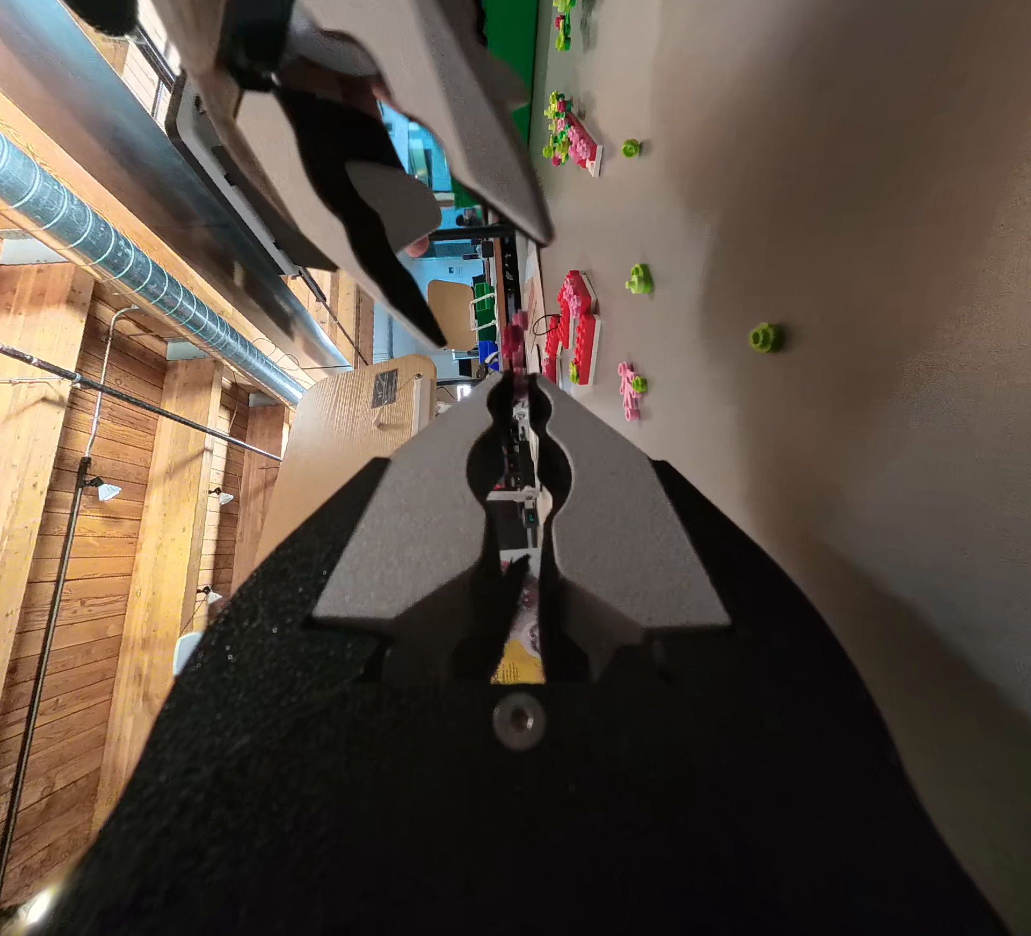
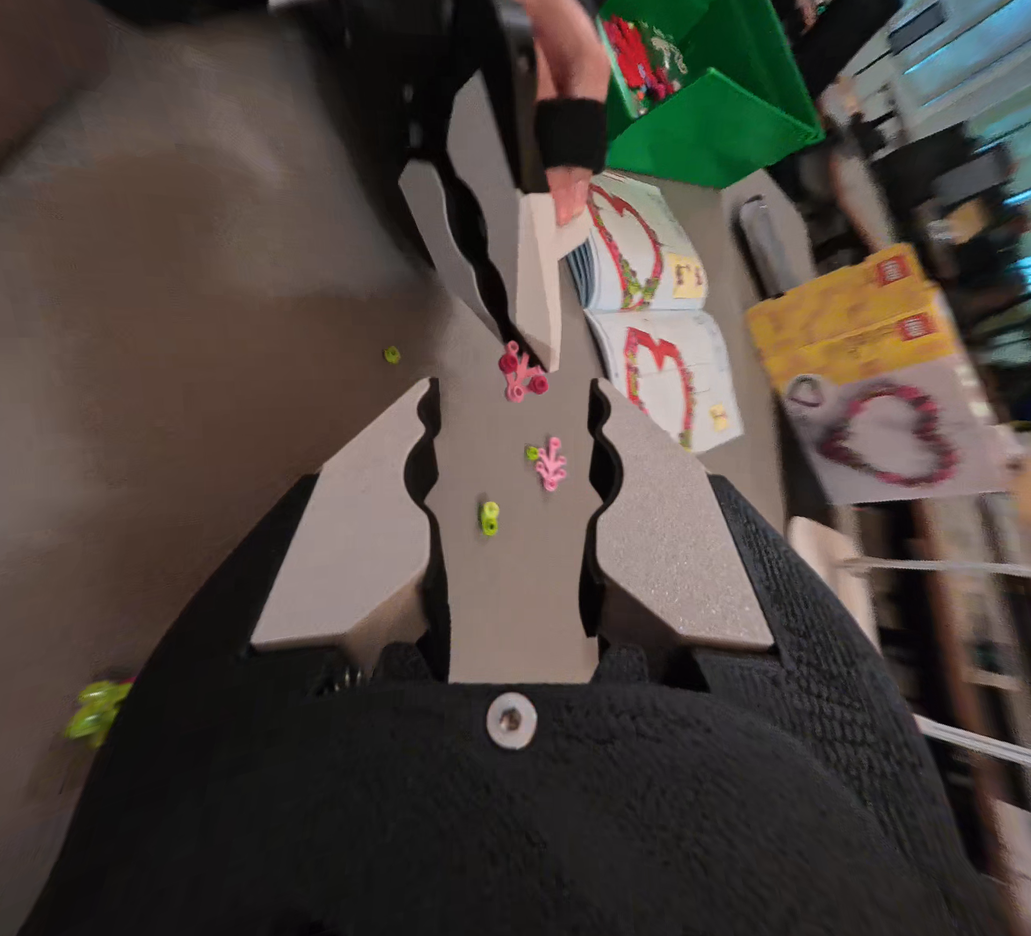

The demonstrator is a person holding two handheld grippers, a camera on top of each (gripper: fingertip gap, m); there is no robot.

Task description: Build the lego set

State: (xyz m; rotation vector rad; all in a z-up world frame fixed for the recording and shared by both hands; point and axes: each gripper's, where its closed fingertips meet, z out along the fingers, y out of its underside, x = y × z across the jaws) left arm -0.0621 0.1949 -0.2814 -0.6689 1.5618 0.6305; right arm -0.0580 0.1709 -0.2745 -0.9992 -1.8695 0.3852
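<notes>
Right wrist view: green bins (image 2: 719, 128) hold red pieces (image 2: 630, 44) beyond my spread right gripper (image 2: 510, 390). My left gripper (image 1: 516, 379) pinches a pink flower stem (image 1: 514, 340) above the grey table (image 1: 809, 184), wood-panelled walls (image 1: 83, 518) behind.

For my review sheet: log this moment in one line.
left gripper: shut on pink stem piece | right gripper: open, empty | table: loose pieces

Booklet (image 2: 653, 318) on table (image 2: 223, 295) – bin (image 2: 708, 128) behind, box (image 2: 870, 379) right.

Wood-plank walls (image 1: 67, 546); a ribbed duct (image 1: 139, 273) runs overhead; small spotlights (image 1: 109, 491) hang on a pole. A grey worktop (image 1: 837, 184); a wooden chair (image 1: 452, 312) beyond.
</notes>
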